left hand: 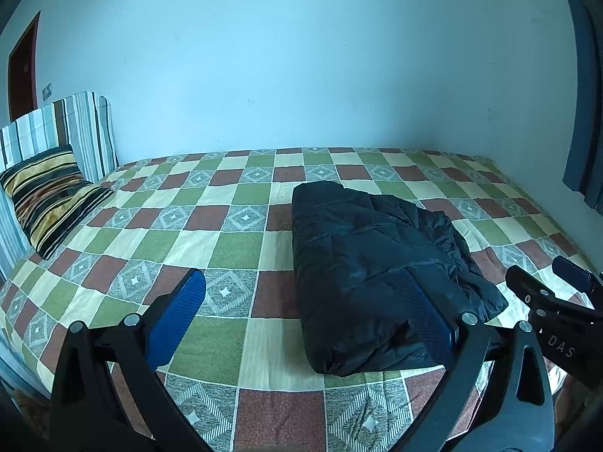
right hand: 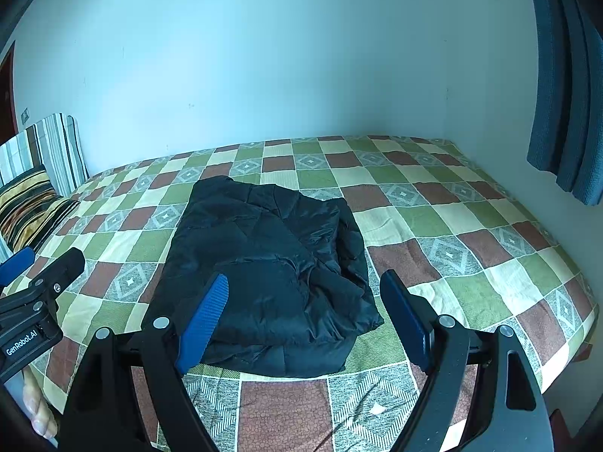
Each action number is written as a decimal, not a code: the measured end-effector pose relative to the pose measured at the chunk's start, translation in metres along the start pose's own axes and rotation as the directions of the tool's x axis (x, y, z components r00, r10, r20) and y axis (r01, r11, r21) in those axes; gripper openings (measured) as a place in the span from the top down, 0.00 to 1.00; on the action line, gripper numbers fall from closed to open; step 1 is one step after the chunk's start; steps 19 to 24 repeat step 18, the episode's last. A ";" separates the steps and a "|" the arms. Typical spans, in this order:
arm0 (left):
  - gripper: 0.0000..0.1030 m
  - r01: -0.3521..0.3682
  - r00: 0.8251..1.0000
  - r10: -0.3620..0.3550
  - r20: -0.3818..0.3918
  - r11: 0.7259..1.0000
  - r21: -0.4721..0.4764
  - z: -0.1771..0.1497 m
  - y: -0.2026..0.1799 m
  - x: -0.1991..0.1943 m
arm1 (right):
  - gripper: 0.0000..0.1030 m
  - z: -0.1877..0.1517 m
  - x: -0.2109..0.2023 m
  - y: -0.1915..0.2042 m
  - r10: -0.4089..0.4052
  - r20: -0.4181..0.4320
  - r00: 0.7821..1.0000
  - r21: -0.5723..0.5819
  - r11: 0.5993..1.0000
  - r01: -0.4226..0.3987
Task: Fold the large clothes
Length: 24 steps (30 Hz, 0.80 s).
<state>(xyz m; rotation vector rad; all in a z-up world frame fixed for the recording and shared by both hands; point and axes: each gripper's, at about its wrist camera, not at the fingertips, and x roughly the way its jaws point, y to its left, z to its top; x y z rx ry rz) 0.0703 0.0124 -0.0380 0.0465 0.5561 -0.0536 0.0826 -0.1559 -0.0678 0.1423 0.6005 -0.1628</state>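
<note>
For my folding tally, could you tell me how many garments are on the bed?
1: a folded dark jacket lying mid-bed, ahead of both grippers.

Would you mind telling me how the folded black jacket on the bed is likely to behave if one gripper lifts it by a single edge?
The black jacket looks puffy and quilted, so it is probably light for its bulk. Its loosely stacked layers would likely sag and unfold if lifted by one edge. The shiny shell suggests it may slip between the fingers and slide easily across the checked bedspread.
</note>
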 end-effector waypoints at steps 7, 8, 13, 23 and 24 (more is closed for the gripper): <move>0.02 -0.005 0.999 0.004 -0.039 1.000 -0.011 -0.005 0.002 0.010 | 0.21 -0.001 0.005 0.001 0.001 -0.013 1.000 -0.006 1.000 -0.001; 0.02 -0.001 0.999 0.001 -0.037 1.000 -0.010 -0.005 0.002 0.010 | 0.21 -0.002 0.006 0.001 0.002 -0.014 1.000 -0.008 1.000 -0.003; 0.02 -0.025 0.999 0.025 -0.020 1.000 -0.003 -0.007 0.002 0.014 | 0.21 -0.002 0.009 0.002 0.001 -0.016 1.000 -0.013 1.000 -0.001; 0.02 -0.019 0.998 0.018 -0.064 1.000 -0.007 -0.008 0.013 0.032 | 0.21 0.000 0.015 -0.005 -0.018 -0.012 1.000 -0.005 1.000 0.018; 0.02 -0.019 0.998 0.018 -0.064 1.000 -0.007 -0.008 0.013 0.032 | 0.21 0.000 0.015 -0.005 -0.018 -0.012 1.000 -0.005 1.000 0.018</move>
